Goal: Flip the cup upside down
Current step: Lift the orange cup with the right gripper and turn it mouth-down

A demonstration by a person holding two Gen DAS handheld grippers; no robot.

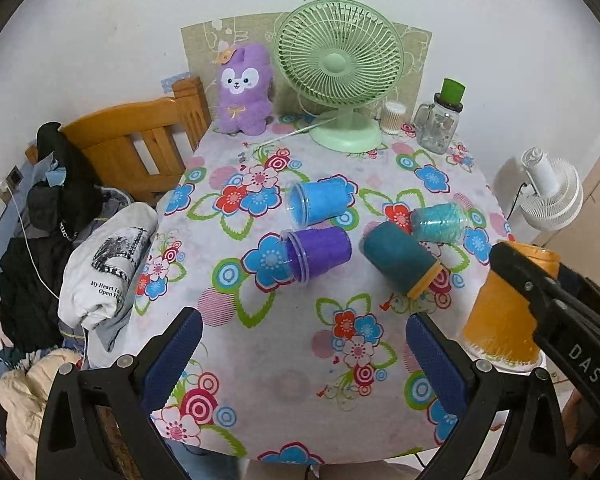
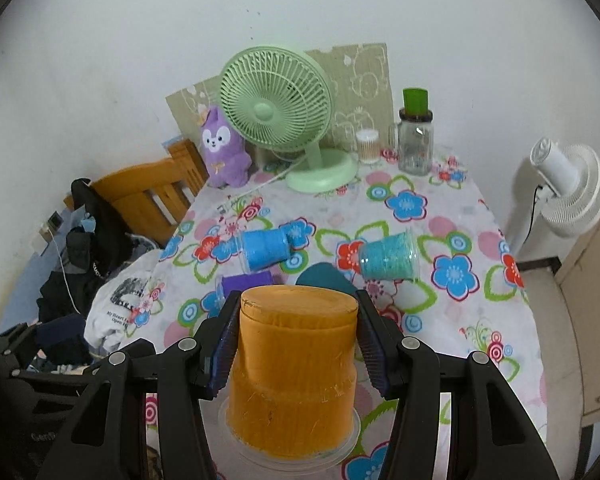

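An orange cup [image 2: 294, 368] stands upside down, rim on the floral tablecloth [image 2: 432, 344], base up. My right gripper [image 2: 296, 336] is shut on the orange cup, its blue pads [image 2: 226, 344] pressed against both sides. The cup also shows at the right edge of the left wrist view [image 1: 504, 312] with the right gripper's finger across it. My left gripper [image 1: 304, 356] is open and empty above the table's front part. Several cups lie on their sides: blue [image 1: 320, 202], purple [image 1: 320, 254], dark teal [image 1: 400, 264] and light teal [image 1: 440, 220].
At the table's back stand a green desk fan [image 1: 338, 80], a purple plush toy [image 1: 244, 90], a glass jar with a green lid [image 1: 440, 124] and a cotton-swab box [image 1: 394, 118]. A wooden chair [image 1: 140, 140] and piled clothes [image 1: 60, 240] lie left. A white fan [image 1: 552, 196] stands right.
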